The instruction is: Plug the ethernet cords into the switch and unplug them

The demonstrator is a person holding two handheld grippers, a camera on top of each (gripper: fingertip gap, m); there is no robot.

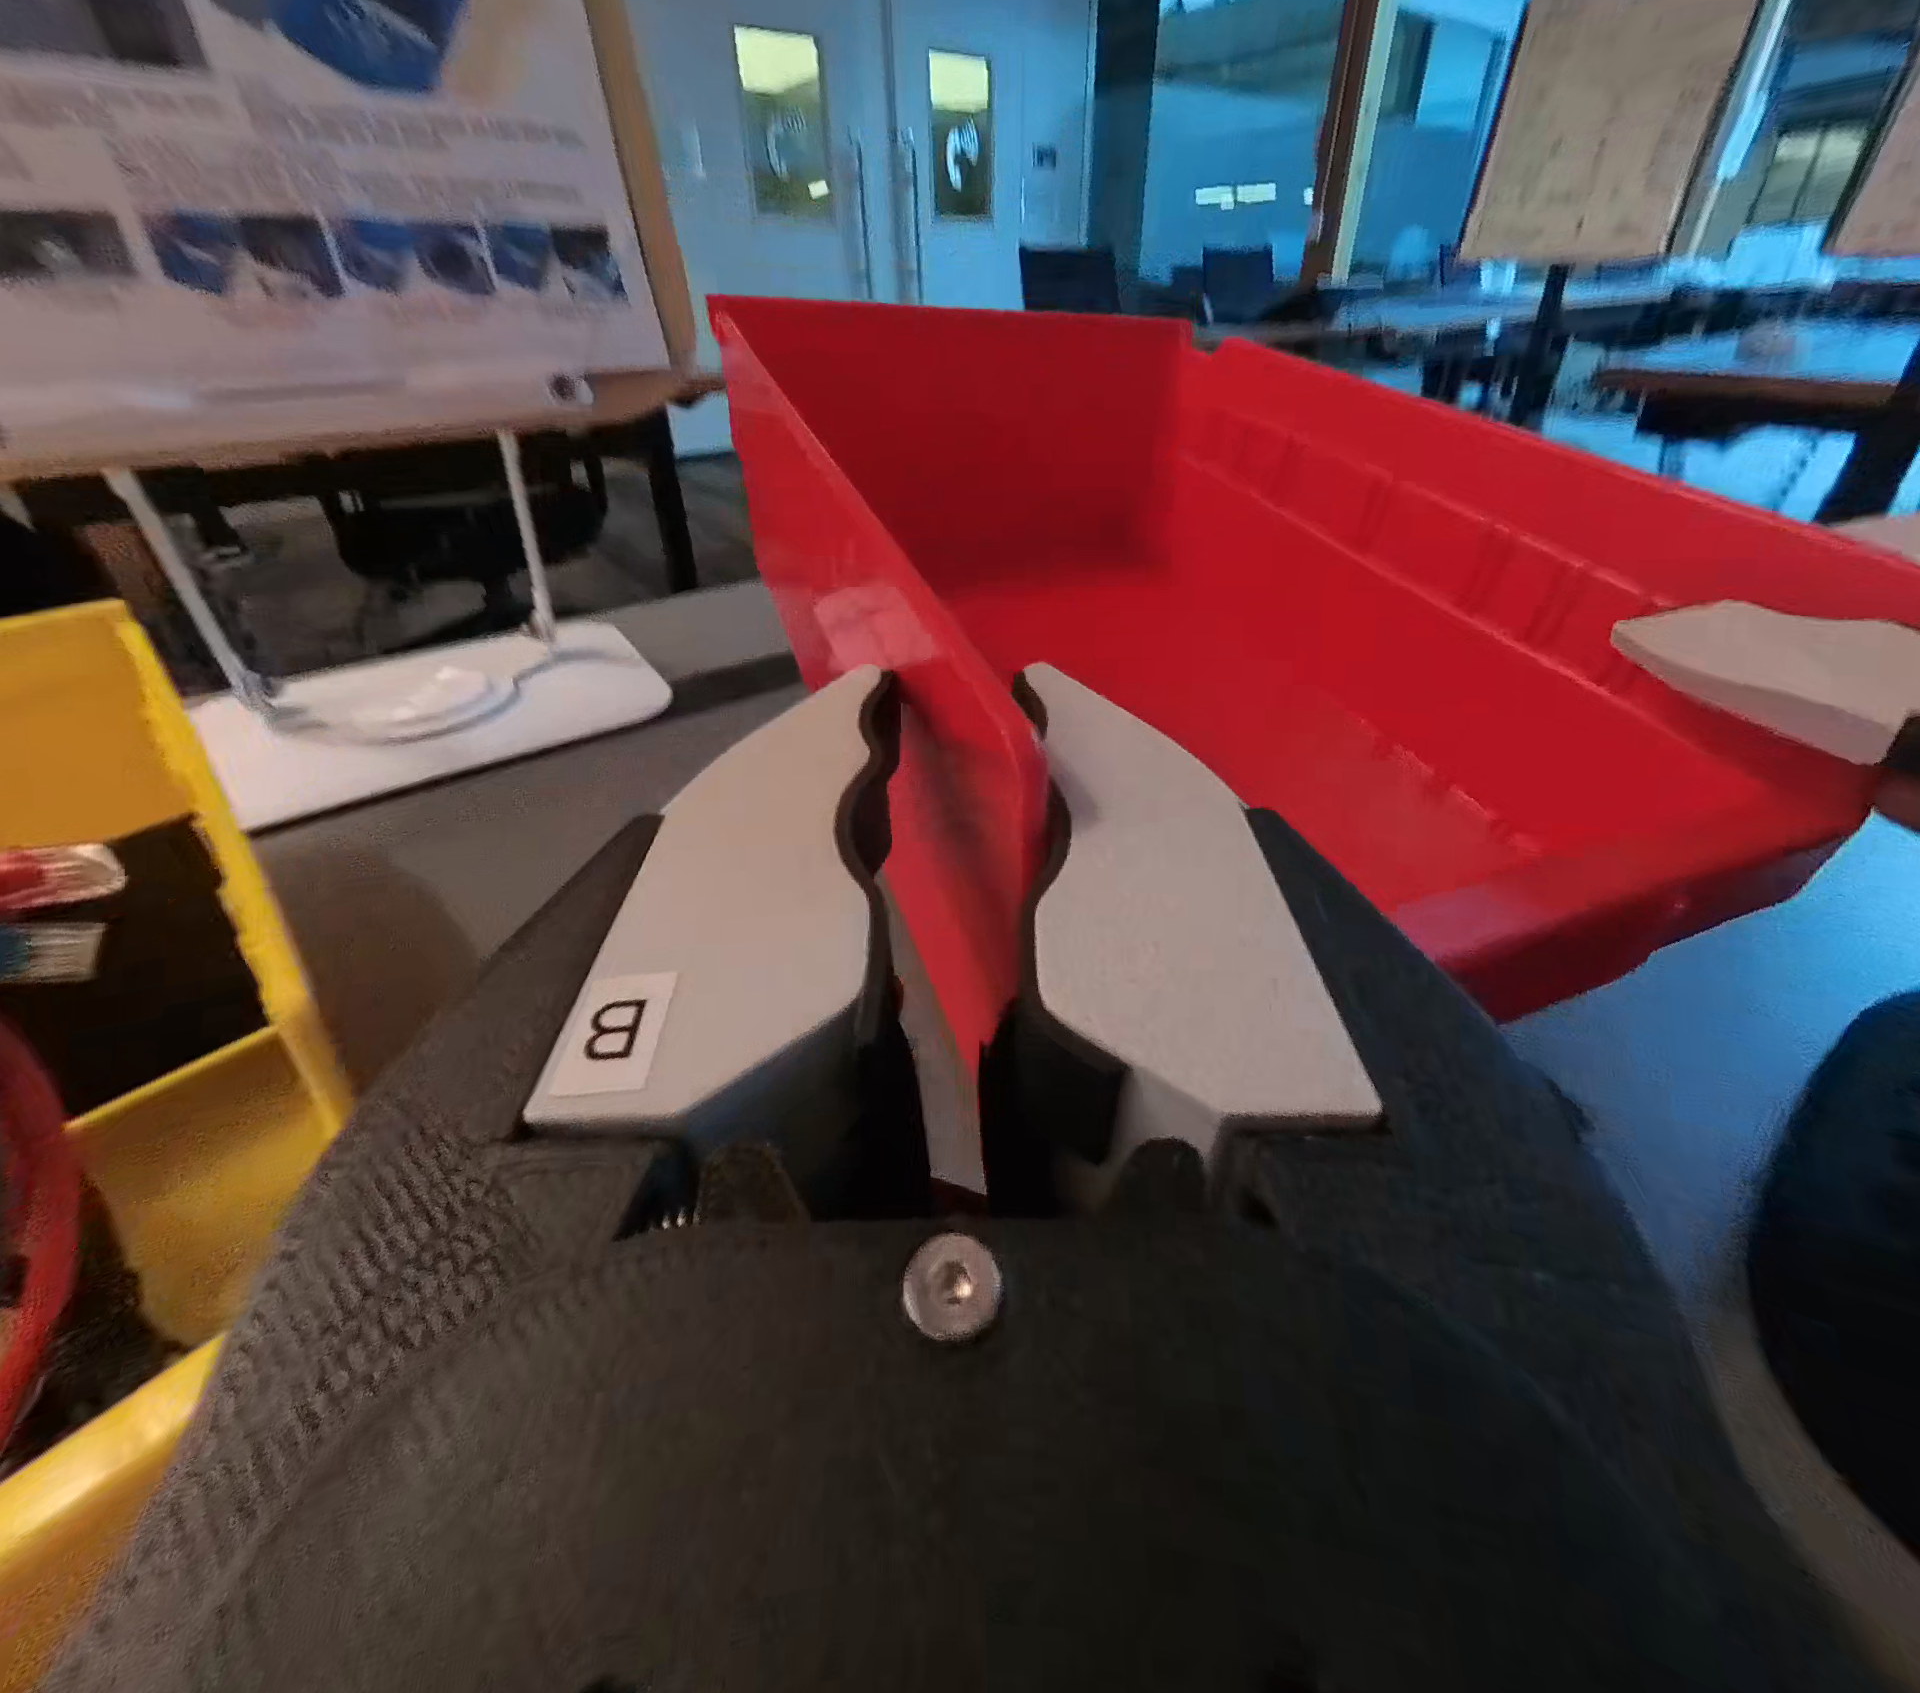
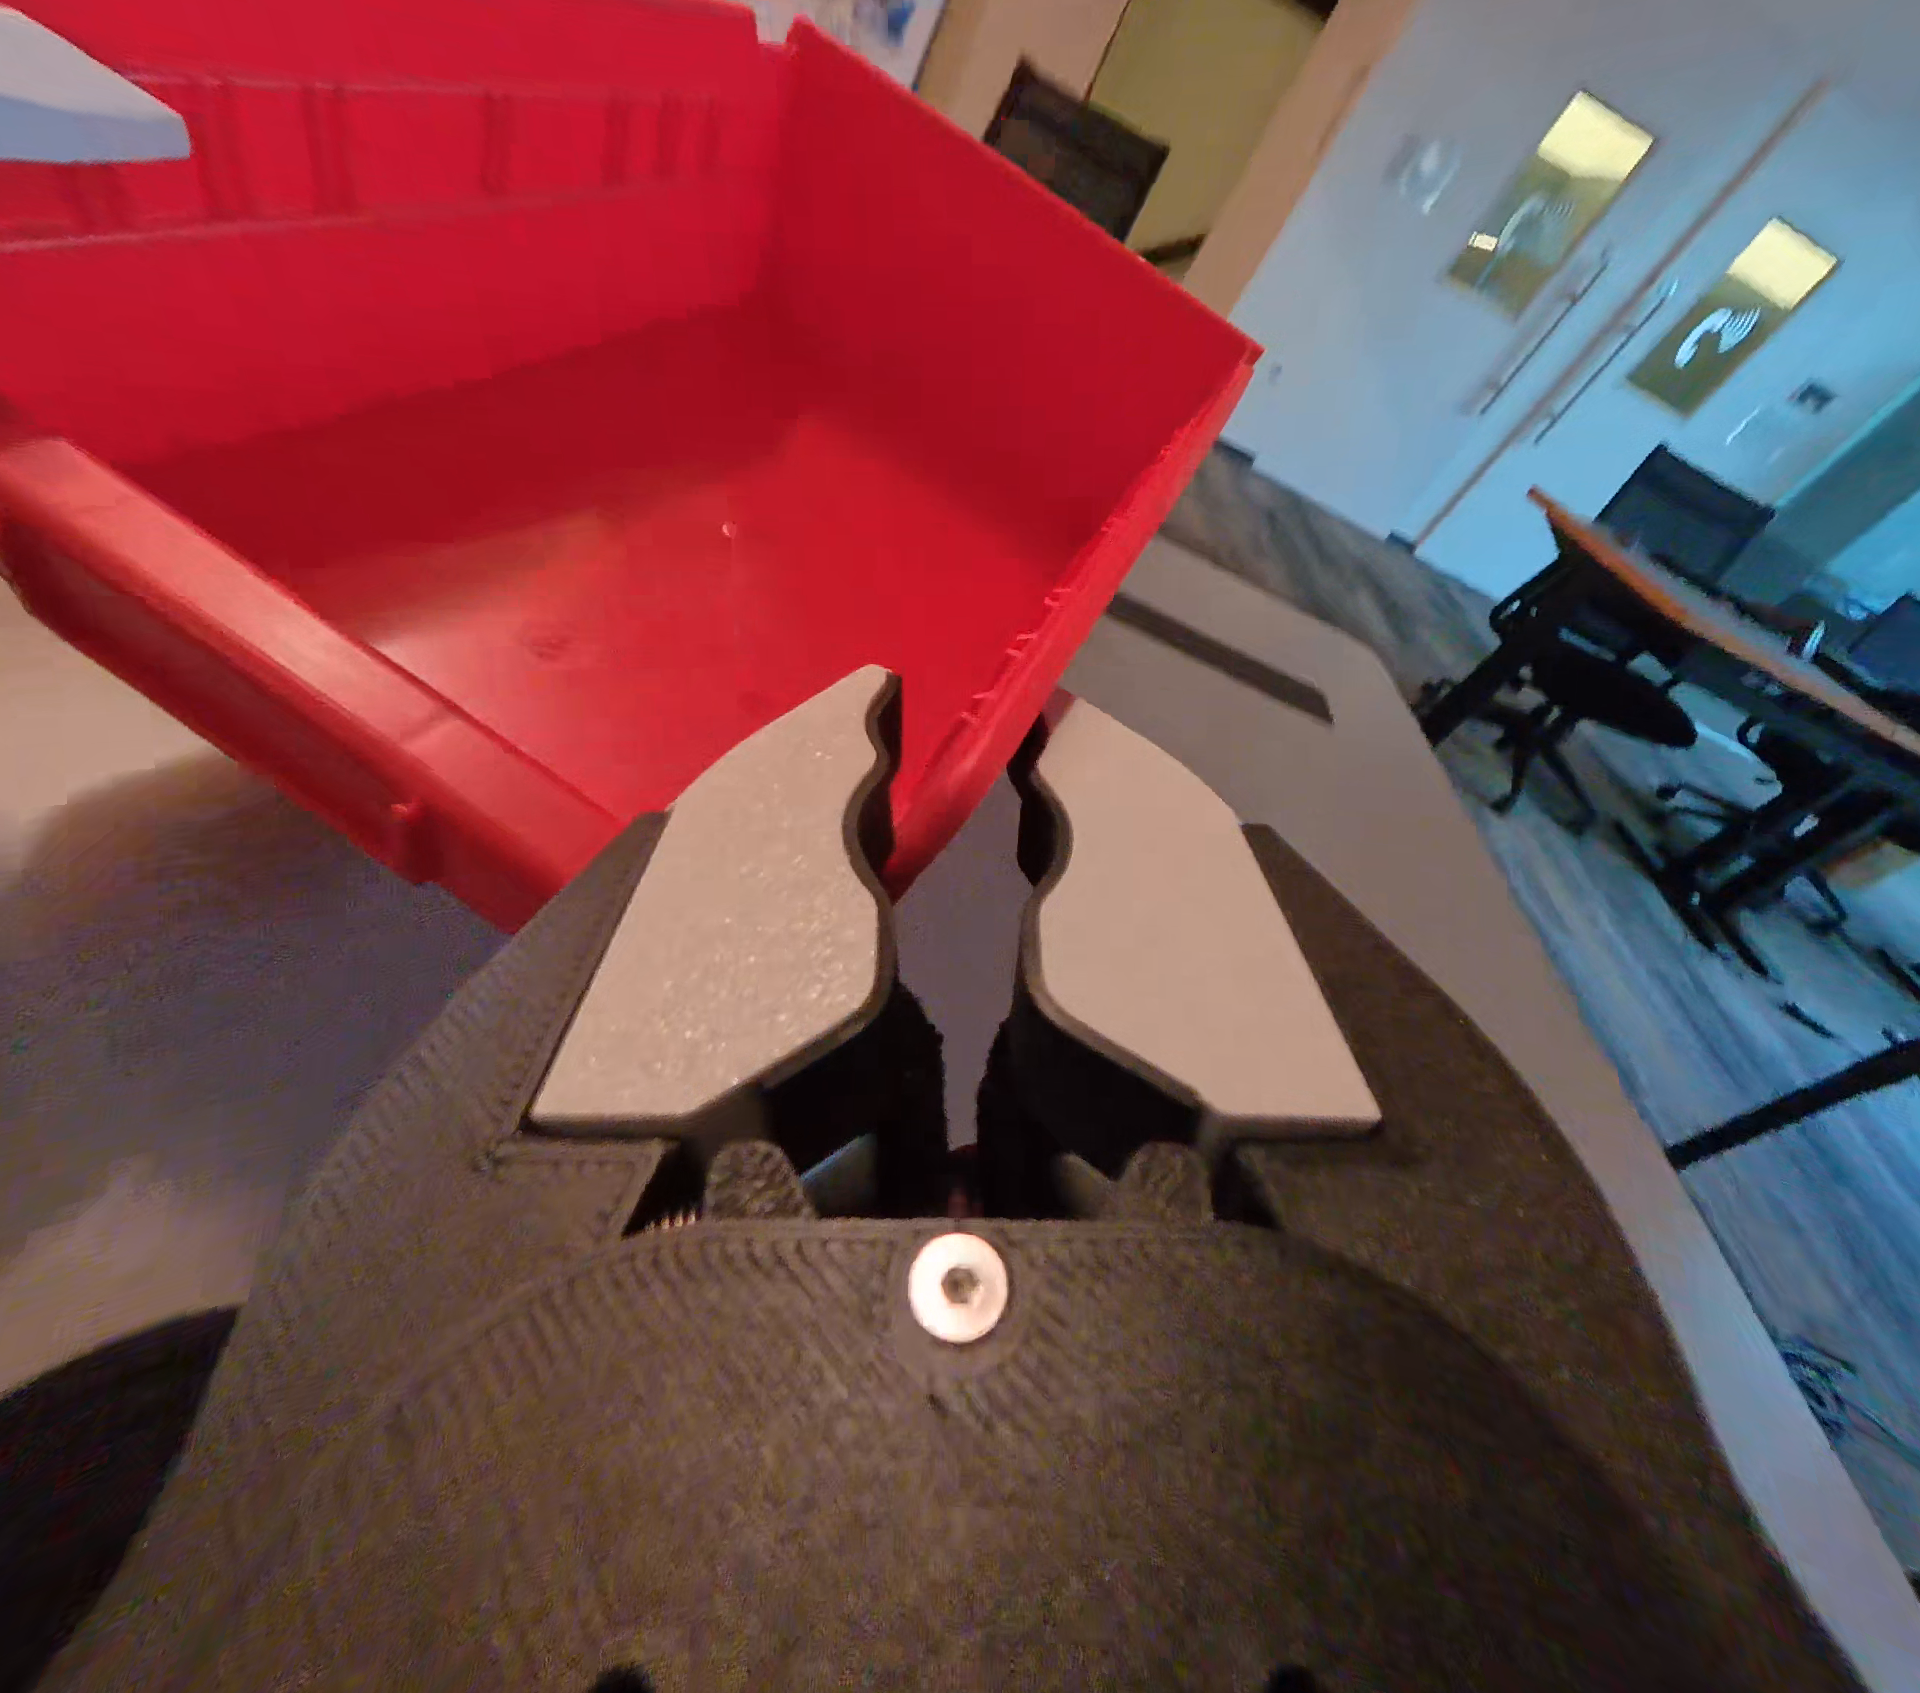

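Note:
No switch shows in either view. An empty red plastic bin (image 1: 1247,656) is held between both grippers and looks tilted above the dark table. My left gripper (image 1: 951,687) is shut on the bin's left side wall. My right gripper (image 2: 966,698) is shut on the near end of its right side wall (image 2: 1039,521). The right gripper's grey finger (image 1: 1766,687) shows at the bin's far wall in the left wrist view. The left gripper's finger (image 2: 83,105) shows in the right wrist view. A red loop (image 1: 36,1207), maybe a cord, lies in a yellow bin.
The yellow bin (image 1: 208,1155) stands to the left, with dark items inside. A poster board (image 1: 291,85) on a white base (image 1: 436,698) stands behind it. The dark table (image 2: 1299,760) ends to the right; beyond it are office desks and chairs (image 2: 1714,656). Tip to tip, the grippers are about 20 cm apart.

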